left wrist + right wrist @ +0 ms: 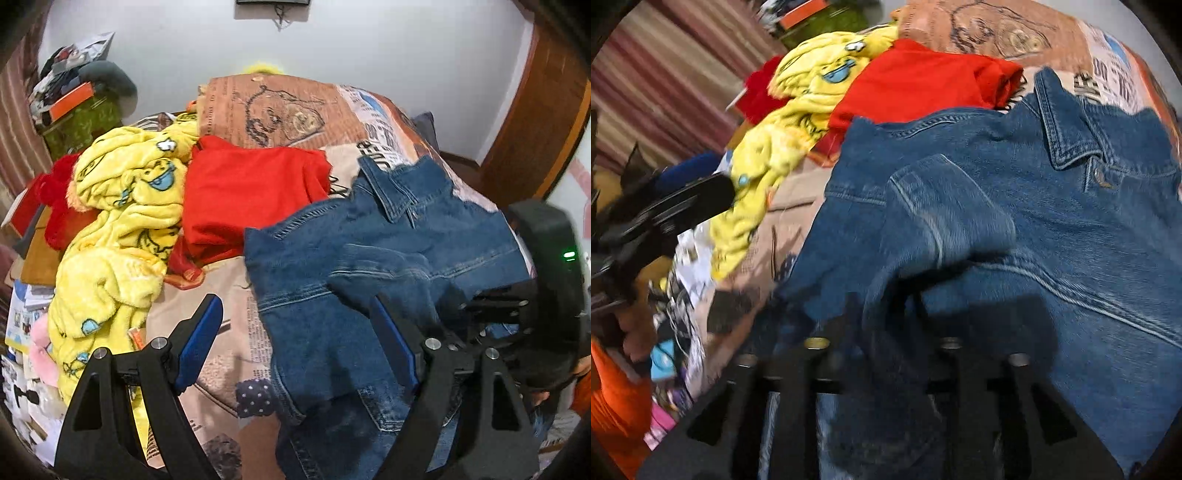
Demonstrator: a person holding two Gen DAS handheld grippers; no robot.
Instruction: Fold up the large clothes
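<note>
A blue denim jacket [388, 258] lies spread on the printed bedcover [221, 332], collar at the far end; it also fills the right wrist view [1015, 206]. My left gripper [299, 332] is open and empty, its blue-padded fingers [201, 343] over the jacket's near left edge. My right gripper [882, 310] is shut on a bunched sleeve fold of the jacket, and the cloth hides its fingertips. The right gripper's black body also shows at the right edge of the left wrist view [546, 266].
A red garment [251, 192] and a yellow cartoon fleece [122, 221] lie piled at the left of the bed. A large brown printed cushion [280, 110] stands at the back. Cluttered boxes [70, 99] are far left; a wooden door frame [535, 122] is right.
</note>
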